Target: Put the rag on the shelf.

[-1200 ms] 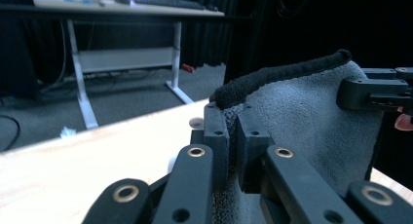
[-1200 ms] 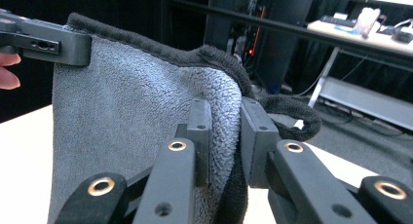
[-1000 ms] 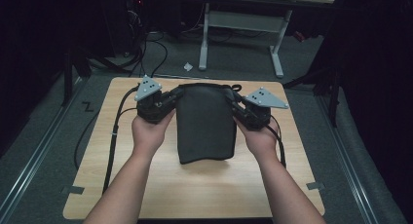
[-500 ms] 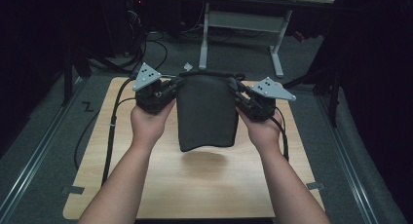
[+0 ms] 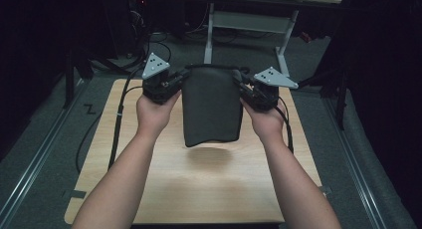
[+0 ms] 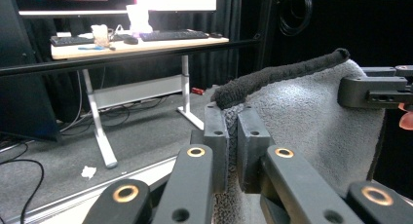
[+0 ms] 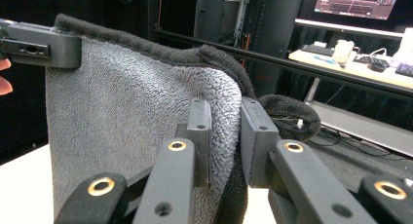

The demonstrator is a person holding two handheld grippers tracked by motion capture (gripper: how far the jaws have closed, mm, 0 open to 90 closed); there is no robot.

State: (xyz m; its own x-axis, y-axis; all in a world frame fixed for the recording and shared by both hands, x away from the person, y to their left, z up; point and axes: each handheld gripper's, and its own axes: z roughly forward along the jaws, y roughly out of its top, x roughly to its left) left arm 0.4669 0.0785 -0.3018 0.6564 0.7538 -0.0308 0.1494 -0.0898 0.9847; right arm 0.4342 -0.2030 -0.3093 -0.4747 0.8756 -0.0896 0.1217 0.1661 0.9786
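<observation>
You held the dark grey terry cloth towel (image 5: 212, 107) stretched between your tools: the left tool (image 5: 175, 82) clamped on its upper left corner, the right tool (image 5: 243, 87) on its upper right. It hung clear above the pale wooden worktop (image 5: 214, 189), lifted higher than half a second earlier.

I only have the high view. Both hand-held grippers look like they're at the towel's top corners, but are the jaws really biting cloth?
Observer: Yes. The left hand-held gripper has the towel pinched between its pads, just below the thick hem.
Operator: And the right one?
Observer: The right hand-held gripper pinches the towel edge too, where the corner bunches into a fold.
Operator: Anything loose near it?
Observer: A hanging loop curls out just beyond the right jaws, ungripped.
</observation>
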